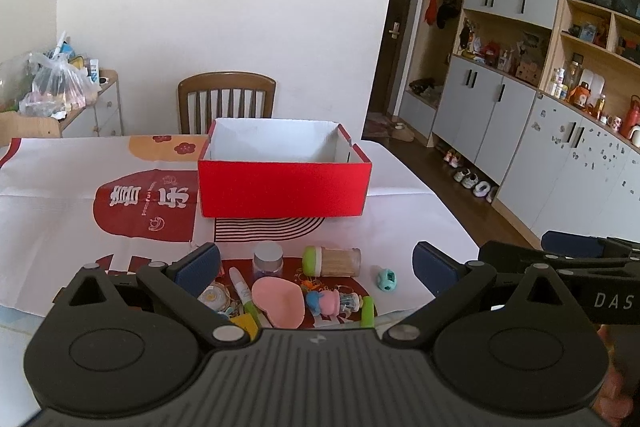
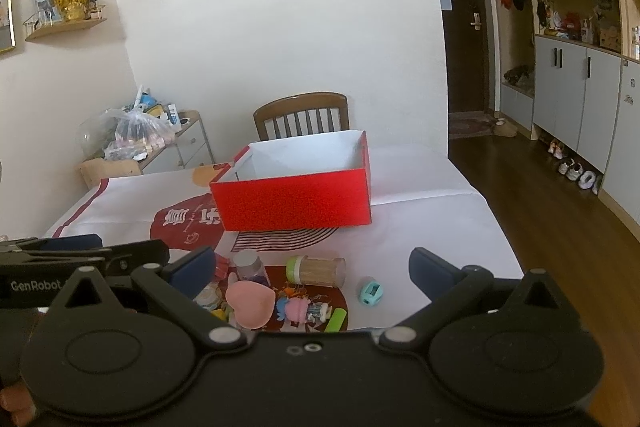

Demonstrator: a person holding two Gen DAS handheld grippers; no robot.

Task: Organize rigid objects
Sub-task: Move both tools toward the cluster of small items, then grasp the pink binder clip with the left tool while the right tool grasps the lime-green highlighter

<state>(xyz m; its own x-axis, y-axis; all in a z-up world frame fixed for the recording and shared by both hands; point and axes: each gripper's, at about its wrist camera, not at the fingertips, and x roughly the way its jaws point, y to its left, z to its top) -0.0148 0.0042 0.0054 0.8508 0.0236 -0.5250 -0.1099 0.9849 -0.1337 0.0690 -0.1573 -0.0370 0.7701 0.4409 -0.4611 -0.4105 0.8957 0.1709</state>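
Note:
An open red box [image 1: 282, 187] with a white inside stands on the table; it also shows in the right wrist view [image 2: 294, 201]. In front of it lie small items: a toothpick jar [image 1: 332, 261] [image 2: 316, 271], a clear jar with a silver lid [image 1: 267, 259] [image 2: 250, 265], a pink heart dish [image 1: 280, 301] [image 2: 250, 303], a toy figure [image 1: 332, 301] [image 2: 304, 309], a teal sharpener [image 1: 387, 279] [image 2: 370, 291] and a marker [image 1: 242, 289]. My left gripper [image 1: 316, 267] is open and empty above the items. My right gripper [image 2: 312, 269] is open and empty beside it.
A printed white and red cloth [image 1: 80, 211] covers the table. A wooden chair [image 1: 227, 103] stands behind the box. A side cabinet with bags [image 2: 152, 143] is at the left. Cupboards [image 1: 520, 123] and wood floor [image 2: 540, 195] are to the right.

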